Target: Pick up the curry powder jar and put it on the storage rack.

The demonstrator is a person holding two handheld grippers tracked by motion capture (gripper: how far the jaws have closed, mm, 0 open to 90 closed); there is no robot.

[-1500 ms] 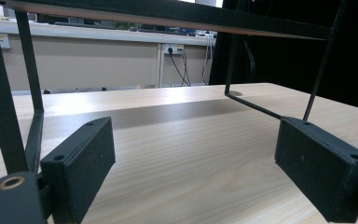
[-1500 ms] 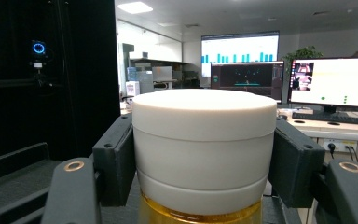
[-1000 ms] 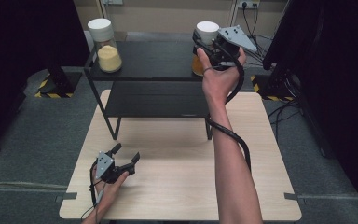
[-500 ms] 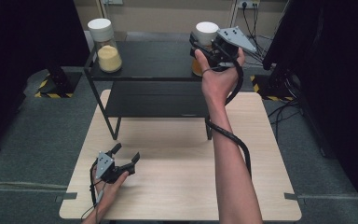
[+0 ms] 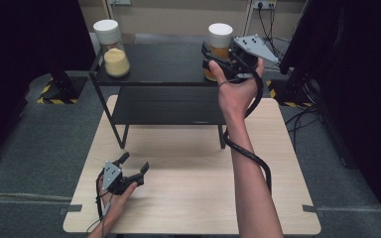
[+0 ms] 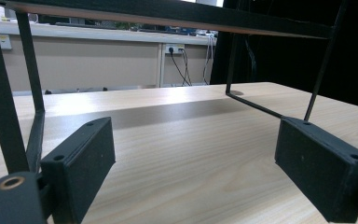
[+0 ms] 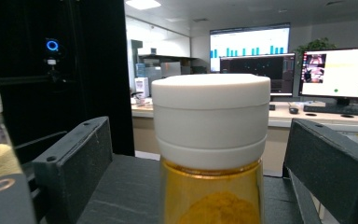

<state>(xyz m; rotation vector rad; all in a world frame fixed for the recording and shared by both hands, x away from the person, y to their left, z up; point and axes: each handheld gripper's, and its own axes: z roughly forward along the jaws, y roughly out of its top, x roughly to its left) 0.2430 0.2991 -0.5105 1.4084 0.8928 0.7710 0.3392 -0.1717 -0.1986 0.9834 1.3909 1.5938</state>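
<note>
A clear jar (image 5: 220, 37) with a white lid and yellow-orange contents stands on the right end of the black rack's top shelf (image 5: 163, 62). My right gripper (image 5: 209, 57) reaches it from the right. Its jaws have just been opening, and the jar (image 7: 210, 121) stands between them with a gap on each side. A second white-lidded jar (image 5: 111, 47) with pale yellow contents stands at the shelf's left end. My left gripper (image 5: 135, 162) lies low on the wooden table (image 5: 193, 198) at the front left, open, with nothing between its jaws (image 6: 193, 154).
The rack has a lower shelf (image 5: 168, 106) and thin black legs (image 6: 2, 107) that stand on the table's far half. Dark partitions flank the table on both sides. Cables trail on the floor at the right.
The right gripper's jaws have spread away from the jar, which stays on the shelf. The left hand and its gripper have not moved.
</note>
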